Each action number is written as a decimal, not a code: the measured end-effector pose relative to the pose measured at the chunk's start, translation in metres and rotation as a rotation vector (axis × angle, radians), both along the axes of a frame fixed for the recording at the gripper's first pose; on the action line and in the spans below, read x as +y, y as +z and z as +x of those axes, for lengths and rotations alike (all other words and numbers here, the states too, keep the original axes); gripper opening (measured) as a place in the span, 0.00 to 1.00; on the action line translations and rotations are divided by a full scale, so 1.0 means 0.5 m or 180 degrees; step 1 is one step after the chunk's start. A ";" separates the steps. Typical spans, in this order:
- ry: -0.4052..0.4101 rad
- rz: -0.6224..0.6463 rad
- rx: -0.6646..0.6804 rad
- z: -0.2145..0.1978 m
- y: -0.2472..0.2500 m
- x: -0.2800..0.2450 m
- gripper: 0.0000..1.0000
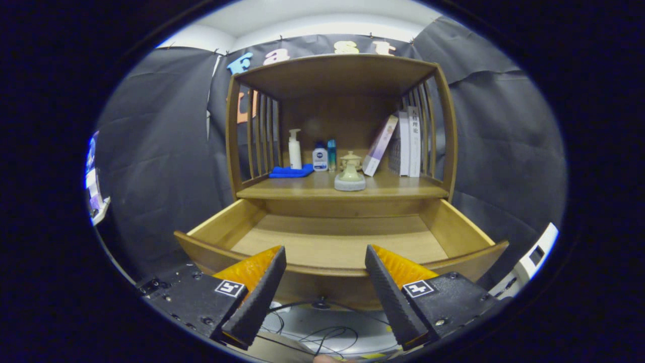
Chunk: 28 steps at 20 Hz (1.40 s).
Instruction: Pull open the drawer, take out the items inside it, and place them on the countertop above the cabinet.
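The wooden drawer (pixel 337 269) of the cabinet stands pulled out toward me, its curved front panel just beyond my fingertips. The part of its bare floor that I can see holds nothing. My gripper (pixel 325 254) is open, hovering in front of the drawer's front panel with nothing between the fingers. Above the drawer, on the countertop (pixel 282 190), stands a pale ceramic teapot on a round stand (pixel 349 174). Behind it are a white pump bottle (pixel 295 149), a small white bottle (pixel 320 157) and a slim teal bottle (pixel 331 154). A folded blue cloth (pixel 291 172) lies at the left.
Several books (pixel 403 143) lean at the countertop's right under the shelf's wooden roof, with slatted sides left and right. Black cables (pixel 322 333) lie on the floor below the drawer. A white device (pixel 534 257) sits low at the right. A fingertip (pixel 330 359) shows beneath my fingers.
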<state>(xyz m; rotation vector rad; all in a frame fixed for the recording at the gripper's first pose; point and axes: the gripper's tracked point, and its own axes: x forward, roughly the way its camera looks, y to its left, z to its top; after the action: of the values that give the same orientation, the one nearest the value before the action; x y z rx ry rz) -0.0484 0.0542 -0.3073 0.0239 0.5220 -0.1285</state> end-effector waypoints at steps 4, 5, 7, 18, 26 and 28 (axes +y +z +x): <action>0.0062 -0.0344 -0.0092 -0.019 -0.005 0.000 0.99; 0.0094 -0.0347 -0.0078 -0.032 -0.014 0.010 0.99; 0.0079 -0.0302 0.0044 -0.058 -0.044 0.013 0.99; -0.0334 -0.0239 0.0090 -0.016 -0.097 -0.022 0.99; -0.0382 -0.0130 0.0033 0.052 -0.103 -0.025 1.00; -0.0400 -0.0115 0.0024 0.080 -0.100 -0.035 0.99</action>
<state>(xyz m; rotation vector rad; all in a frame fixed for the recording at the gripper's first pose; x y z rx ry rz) -0.0082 0.0369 -0.3575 0.0211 0.5255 -0.2610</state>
